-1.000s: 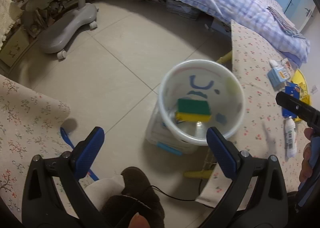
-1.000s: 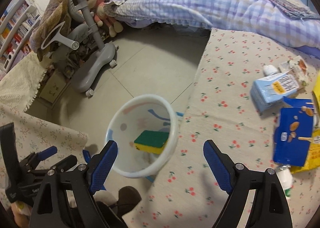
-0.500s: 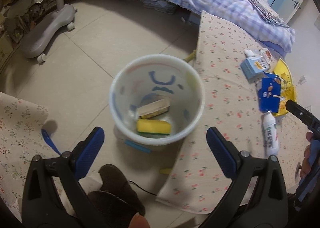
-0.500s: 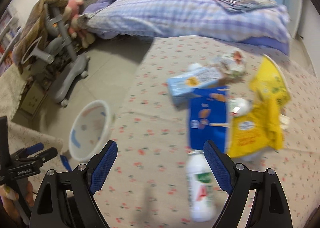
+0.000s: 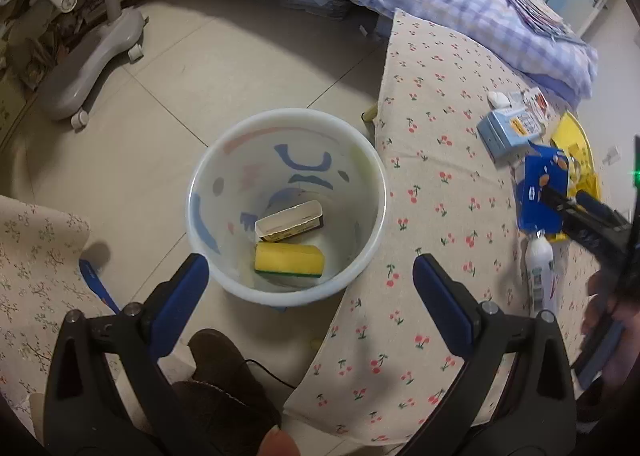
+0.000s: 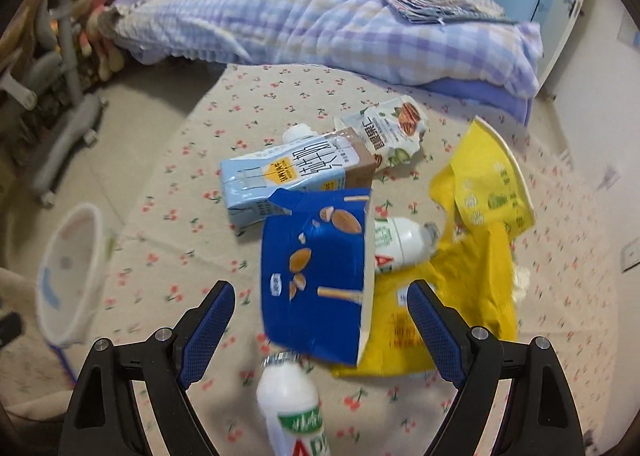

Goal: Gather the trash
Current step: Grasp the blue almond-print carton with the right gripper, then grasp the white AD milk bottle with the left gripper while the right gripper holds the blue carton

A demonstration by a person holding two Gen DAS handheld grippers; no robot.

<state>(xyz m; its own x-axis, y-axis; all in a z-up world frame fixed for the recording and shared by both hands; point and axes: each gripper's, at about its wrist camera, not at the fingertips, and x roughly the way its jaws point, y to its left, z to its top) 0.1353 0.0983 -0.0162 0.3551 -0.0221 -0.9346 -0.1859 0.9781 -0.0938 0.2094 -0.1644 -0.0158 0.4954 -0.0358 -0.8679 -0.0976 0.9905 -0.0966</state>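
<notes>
A white bin (image 5: pixel 288 203) stands on the floor beside the low table (image 5: pixel 440 175); inside lie a yellow sponge (image 5: pixel 288 260) and a small carton (image 5: pixel 290 221). My left gripper (image 5: pixel 310 296) is open and empty above the bin's near rim. My right gripper (image 6: pixel 320 324) is open and empty, hovering over a blue snack box (image 6: pixel 316 280). Around the box lie a white bottle (image 6: pixel 294 404), a light-blue milk carton (image 6: pixel 288 179), a second white bottle (image 6: pixel 400 244), yellow bags (image 6: pixel 472 252) and a snack wrapper (image 6: pixel 384 131). The bin also shows at the left of the right wrist view (image 6: pixel 68 272).
A bed with a checked quilt (image 6: pixel 320 23) lies behind the table. A grey chair base (image 5: pixel 88 63) stands on the floor at the far left. Another floral cloth (image 5: pixel 36 272) lies at the left. My shoe (image 5: pixel 224 384) is below the bin.
The small carton has landed in the bin beside the sponge. My right gripper has swung right from the bin to over the blue box and the trash pile. The left gripper has shifted only slightly.
</notes>
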